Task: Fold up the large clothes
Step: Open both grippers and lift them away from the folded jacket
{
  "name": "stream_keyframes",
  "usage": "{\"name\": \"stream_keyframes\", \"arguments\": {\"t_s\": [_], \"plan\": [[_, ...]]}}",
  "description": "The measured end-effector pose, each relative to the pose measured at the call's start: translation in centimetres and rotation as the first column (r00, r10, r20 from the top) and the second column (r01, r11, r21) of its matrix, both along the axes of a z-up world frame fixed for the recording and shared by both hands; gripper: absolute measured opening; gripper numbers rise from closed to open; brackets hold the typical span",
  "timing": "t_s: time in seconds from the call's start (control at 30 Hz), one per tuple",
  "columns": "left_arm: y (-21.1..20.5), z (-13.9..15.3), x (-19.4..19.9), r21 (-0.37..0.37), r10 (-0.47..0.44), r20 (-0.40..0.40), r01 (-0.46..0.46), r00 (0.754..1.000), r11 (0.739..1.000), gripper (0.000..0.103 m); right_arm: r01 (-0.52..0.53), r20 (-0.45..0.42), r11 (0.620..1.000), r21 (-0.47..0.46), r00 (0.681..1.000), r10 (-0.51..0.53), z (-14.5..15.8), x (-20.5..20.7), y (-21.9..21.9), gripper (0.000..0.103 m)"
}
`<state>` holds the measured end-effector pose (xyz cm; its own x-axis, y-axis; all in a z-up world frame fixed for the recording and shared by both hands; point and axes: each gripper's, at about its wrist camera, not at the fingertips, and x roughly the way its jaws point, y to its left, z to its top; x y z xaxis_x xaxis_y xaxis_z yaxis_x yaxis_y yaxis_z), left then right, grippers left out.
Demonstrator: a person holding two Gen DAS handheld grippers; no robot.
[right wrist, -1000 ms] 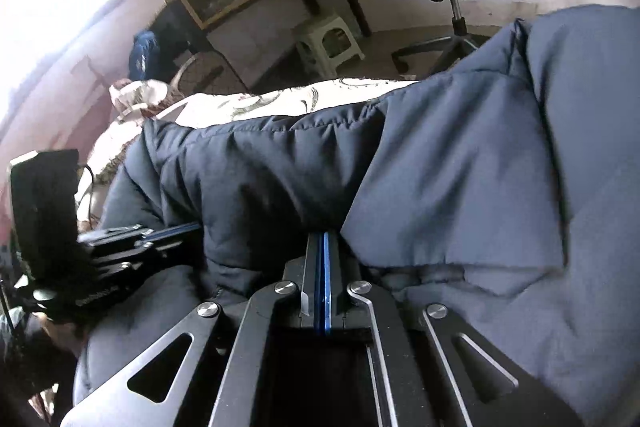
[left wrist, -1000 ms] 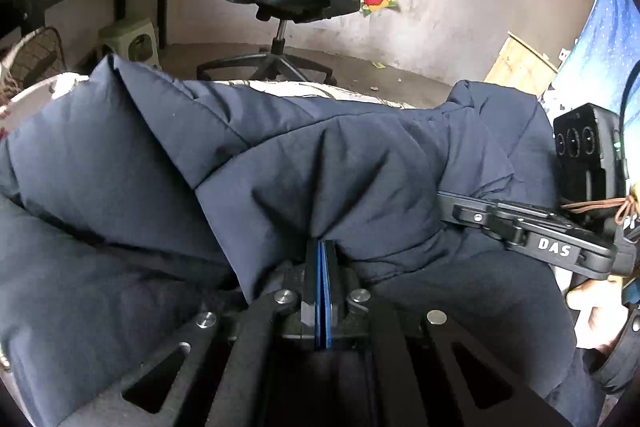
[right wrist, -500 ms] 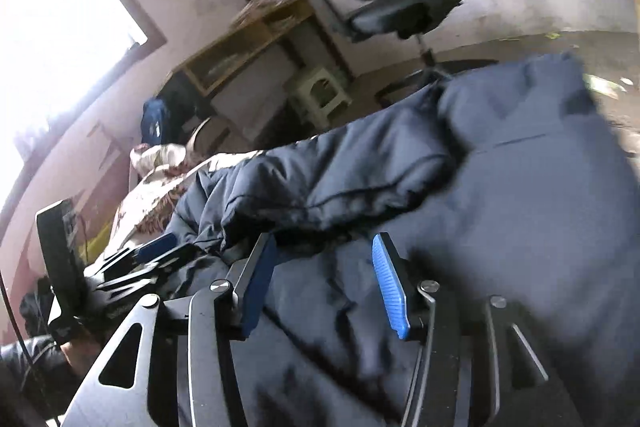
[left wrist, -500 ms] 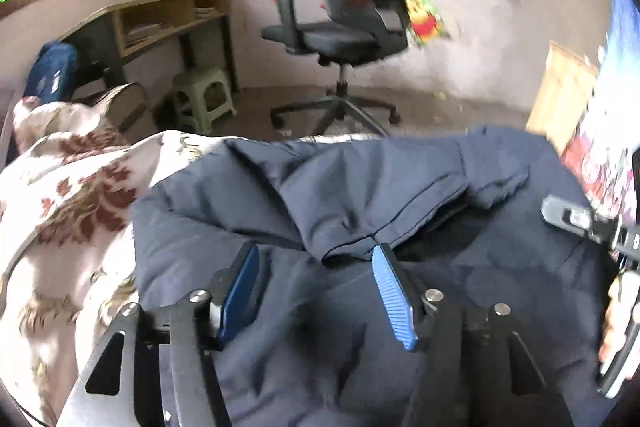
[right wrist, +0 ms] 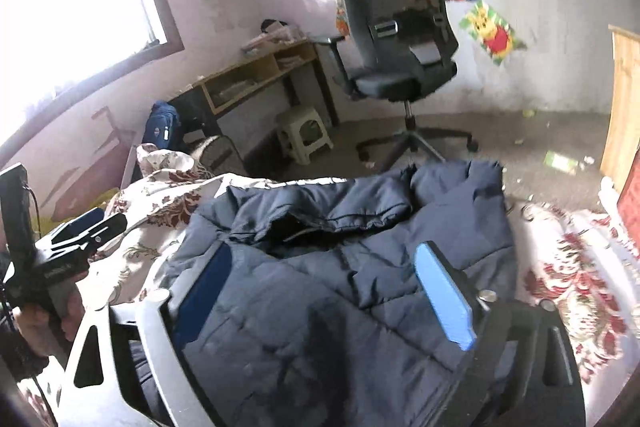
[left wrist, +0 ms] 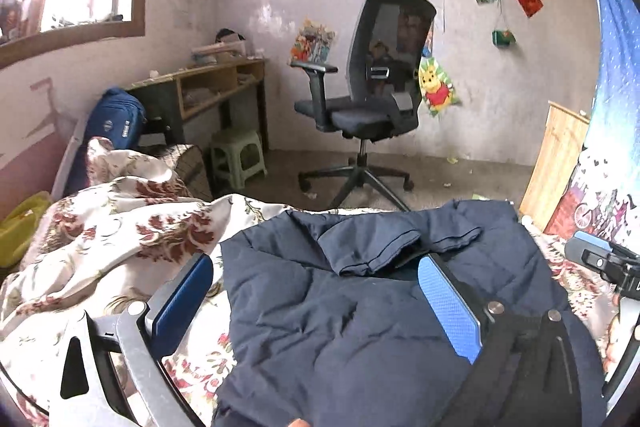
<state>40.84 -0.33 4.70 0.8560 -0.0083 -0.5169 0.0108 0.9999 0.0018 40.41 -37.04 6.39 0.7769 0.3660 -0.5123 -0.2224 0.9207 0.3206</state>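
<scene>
A navy padded jacket [left wrist: 360, 339] lies folded on the floral bedspread [left wrist: 120, 227], a sleeve cuff doubled over its far part. My left gripper [left wrist: 316, 303] hovers above the jacket's left side, jaws wide and still opening, with nothing pressed between the blue pads [left wrist: 448, 311]. In the right wrist view the jacket [right wrist: 320, 327] fills the lower middle. My right gripper [right wrist: 324, 291] hangs over it, its jaws also opening, and its fingers grip no cloth. Each gripper shows at the edge of the other's view: the right gripper [left wrist: 600, 261] and the left gripper [right wrist: 80, 231], the latter held by a hand.
Beyond the bed's far edge stand a black office chair [left wrist: 368, 107], a green plastic stool [left wrist: 238, 157] and a wooden desk [left wrist: 208, 87]. A blue bag [left wrist: 116, 123] sits at the bed's left corner. A wooden board [left wrist: 556, 155] leans at the right.
Both grippers were shut on jacket cloth a second ago. They have let go, opened wide, and risen up and back, so the jacket now lies flat below them.
</scene>
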Motion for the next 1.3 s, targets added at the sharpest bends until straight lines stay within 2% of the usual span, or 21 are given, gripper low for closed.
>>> {"name": "stream_keyframes", "arguments": {"t_s": [0.1, 0.2, 0.37, 0.57, 0.8, 1.1, 1.3], "plan": [[0.2, 1.4, -2.4, -0.024, 0.021, -0.005, -0.021, 1.0, 0.999, 0.103, -0.016, 0.022, 1.0, 0.002, 1.0, 0.016, 1.4, -2.0, 0.0, 0.093], [0.7, 2.4, -5.0, -0.037, 0.047, 0.013, -0.046, 0.999, 0.998, 0.103, -0.007, 0.055, 1.0, -0.013, 0.998, 0.007, 2.6, -4.7, 0.0, 0.102], [0.4, 3.6, -9.5, -0.03, 0.055, 0.042, -0.053, 0.998, 0.998, 0.103, 0.012, 0.114, 0.998, -0.064, 0.994, -0.004, 4.6, -8.9, 0.9, 0.102], [-0.7, 4.5, -14.6, 0.02, 0.054, 0.061, -0.055, 0.997, 0.998, 0.103, 0.045, 0.148, 0.989, -0.142, 0.989, -0.023, 7.0, -13.8, 1.8, 0.102], [-2.1, 5.2, -20.0, 0.05, 0.048, 0.092, -0.052, 0.995, 0.997, 0.103, 0.05, 0.192, 0.984, -0.169, 0.981, -0.017, 9.1, -19.2, 1.4, 0.102], [-3.4, 4.4, -25.0, 0.051, 0.03, 0.12, -0.037, 0.992, 0.998, 0.103, 0.054, 0.21, 0.972, -0.228, 0.978, -0.005, 10.0, -24.6, 0.6, 0.102], [-4.4, 2.3, -26.9, 0.104, 0.012, 0.078, -0.02, 0.997, 0.994, 0.103, 0.056, 0.171, 0.973, -0.224, 0.985, -0.018, 8.5, -26.9, 0.1, 0.102]]}}
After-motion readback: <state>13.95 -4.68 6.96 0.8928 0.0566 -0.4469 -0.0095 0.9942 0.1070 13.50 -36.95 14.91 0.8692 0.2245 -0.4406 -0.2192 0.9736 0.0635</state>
